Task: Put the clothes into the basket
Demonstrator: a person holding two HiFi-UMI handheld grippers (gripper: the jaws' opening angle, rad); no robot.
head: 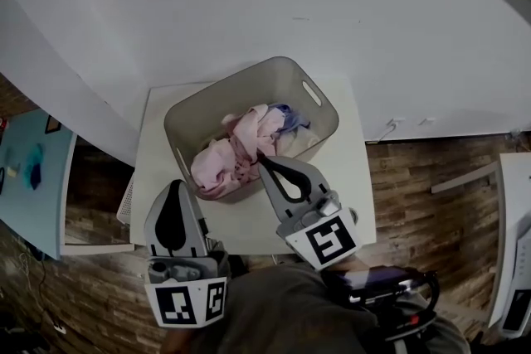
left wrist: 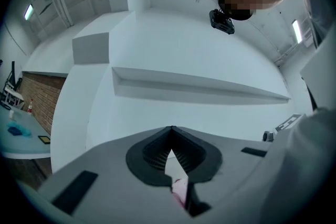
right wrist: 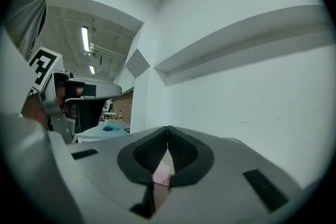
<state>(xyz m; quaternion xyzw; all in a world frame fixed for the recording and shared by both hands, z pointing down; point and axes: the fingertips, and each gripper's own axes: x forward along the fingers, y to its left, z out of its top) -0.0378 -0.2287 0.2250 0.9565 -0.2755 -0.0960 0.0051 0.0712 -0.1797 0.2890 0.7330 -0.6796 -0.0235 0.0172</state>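
Observation:
A grey basket [head: 232,95] stands on a small white table [head: 348,178]. Pink clothes [head: 236,153] fill it, with some pink cloth draped over the near rim and a bluish piece [head: 288,118] further back. My right gripper [head: 264,161] has its tips at the near rim, against the pink pile. Its jaws meet at the tips, shut [right wrist: 167,128], and a pink sliver shows in the slit below them. My left gripper [head: 174,183] sits over the table's near left corner, beside the basket. It is shut too [left wrist: 171,128], with pink showing low in its slit. Both gripper views look at the white wall.
A white wall with a ledge [left wrist: 199,86] rises behind the table. Wood-patterned floor [head: 431,170] surrounds it. A pale blue surface [head: 29,178] with small items lies at the left, and a white unit [head: 514,261] is at the right. A dark object [head: 390,290] sits by my legs.

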